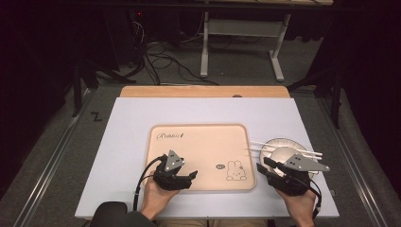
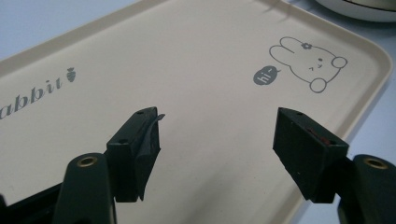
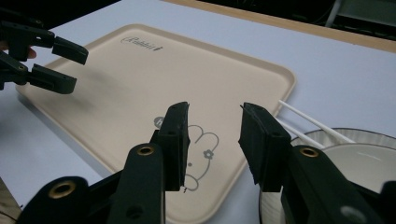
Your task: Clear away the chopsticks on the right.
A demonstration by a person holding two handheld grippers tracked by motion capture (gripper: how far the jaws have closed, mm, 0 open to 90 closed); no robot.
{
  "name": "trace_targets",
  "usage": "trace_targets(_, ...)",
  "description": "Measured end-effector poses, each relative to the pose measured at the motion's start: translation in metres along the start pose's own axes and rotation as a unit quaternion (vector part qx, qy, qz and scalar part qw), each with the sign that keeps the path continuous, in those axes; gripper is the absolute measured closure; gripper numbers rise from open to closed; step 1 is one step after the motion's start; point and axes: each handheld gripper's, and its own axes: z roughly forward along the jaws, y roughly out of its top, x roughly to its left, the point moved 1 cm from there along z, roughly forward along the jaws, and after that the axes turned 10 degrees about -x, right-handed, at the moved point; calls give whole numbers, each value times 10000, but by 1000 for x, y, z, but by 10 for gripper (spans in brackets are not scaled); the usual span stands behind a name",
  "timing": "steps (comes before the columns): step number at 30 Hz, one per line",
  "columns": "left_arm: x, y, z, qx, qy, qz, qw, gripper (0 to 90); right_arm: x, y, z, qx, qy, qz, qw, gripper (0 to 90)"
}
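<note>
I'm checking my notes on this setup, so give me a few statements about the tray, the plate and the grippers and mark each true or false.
1. The tray has nothing lying on it. True.
2. The left gripper is shut on a chopstick. False: its jaws stand apart with nothing between them, above the tray.
3. The chopsticks lie across the plate. True.
4. The plate sits on the tray. False: it sits on the table to the right of the tray.
5. The right gripper is open. True.
6. The rabbit drawing is at the tray's far left corner. False: it is near the tray's near right corner.
</note>
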Motion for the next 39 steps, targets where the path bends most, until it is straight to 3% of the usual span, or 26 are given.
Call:
trace_targets(4, 0, 1, 5, 11, -33, -34, 10000, 317, -7, -1, -16, -63, -109, 88, 9999, 651)
trace_targets(8, -2, 0, 8, 61, -71, 39, 9999, 317, -21, -3, -36, -150, -345, 233, 9990, 669)
trace_targets(11, -2, 1, 10, 44, -78, -15, 10000, 316, -31, -3, -49, -199, -547, 372, 9976, 680)
trace_targets(18, -1, 2, 13, 53, -56, -62, 10000, 315, -45, -5, -61, -112, -770, 382, 9962, 679)
trace_targets(26, 1, 4, 10, -20, 3, -18, 10000, 319, -65, 2, -72, 202, -924, 196, 9953, 675)
trace_targets(29, 0, 2, 9, 15, 22, 54, 10000, 319, -79, 11, -77, 388, -1058, 10, 9936, 675)
trace_targets(36, 4, 3, -2, -62, 159, 4, 9999, 319, -108, 23, -68, 787, -1110, -246, 9904, 692)
trace_targets(39, 7, 3, -5, -98, 247, -26, 9996, 319, -120, 26, -58, 1056, -1105, -407, 9874, 709)
